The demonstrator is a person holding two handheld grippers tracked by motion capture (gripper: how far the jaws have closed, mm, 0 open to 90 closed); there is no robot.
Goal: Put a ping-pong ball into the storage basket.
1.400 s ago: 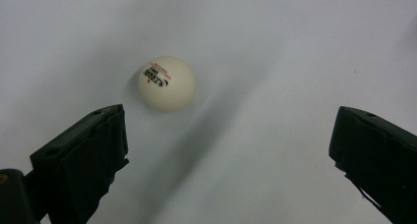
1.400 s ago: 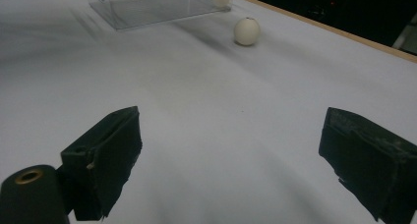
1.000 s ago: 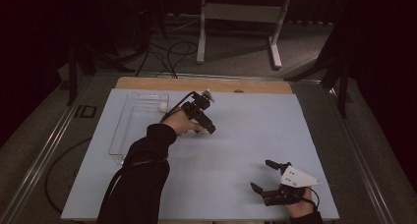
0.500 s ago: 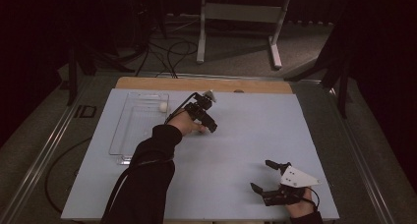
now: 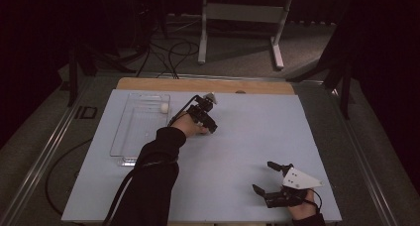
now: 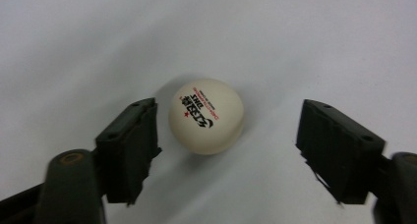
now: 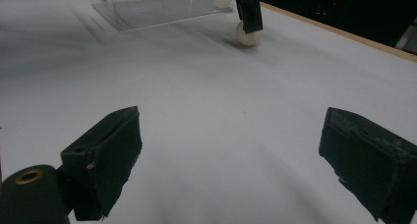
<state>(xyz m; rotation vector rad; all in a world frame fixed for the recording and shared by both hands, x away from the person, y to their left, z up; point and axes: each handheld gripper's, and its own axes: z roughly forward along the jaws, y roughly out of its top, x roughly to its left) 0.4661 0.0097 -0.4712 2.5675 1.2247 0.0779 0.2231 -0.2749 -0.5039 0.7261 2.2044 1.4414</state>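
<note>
Between spread jaws, ball [image 6: 206, 115] ungripped

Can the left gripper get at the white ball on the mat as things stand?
Probably yes. The left gripper is open and the ball sits on the bare mat between its fingers, closer to one of them, with nothing in the way.

The left gripper [image 5: 210, 125] now sits slightly nearer the table's [image 5: 257, 137] right edge than 1 second ago, forearm stretched further forward.
</note>
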